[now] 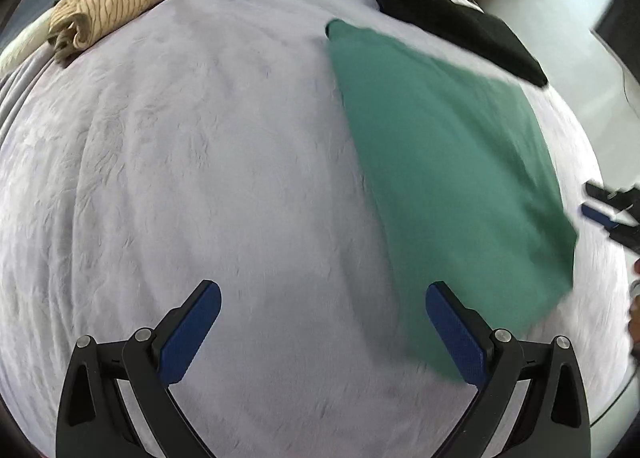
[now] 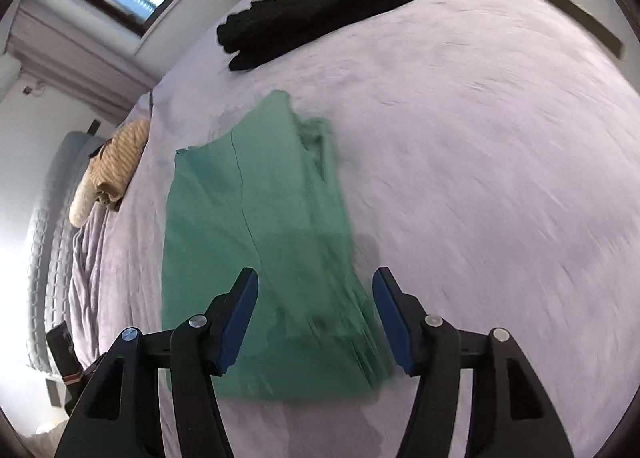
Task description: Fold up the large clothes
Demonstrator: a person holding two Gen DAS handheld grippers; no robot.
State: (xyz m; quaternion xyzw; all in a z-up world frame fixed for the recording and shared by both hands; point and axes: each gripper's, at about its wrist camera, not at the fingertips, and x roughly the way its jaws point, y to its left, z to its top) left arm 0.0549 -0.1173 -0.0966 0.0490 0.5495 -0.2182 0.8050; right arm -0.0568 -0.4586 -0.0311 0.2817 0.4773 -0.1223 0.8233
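Both claws (image 1: pixel 323 332) (image 2: pixel 316 322) gape, gripping nothing.

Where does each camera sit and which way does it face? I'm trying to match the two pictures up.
Left wrist view: rides the left gripper, looking steeply down at bare bedspread; its open fingers show, the green garment lies to the right.
Right wrist view: rides the right gripper, looking steeply down over the green garment's near edge; its open fingers show.
Shared: green garment, black garment, striped beige garment, bedspread.
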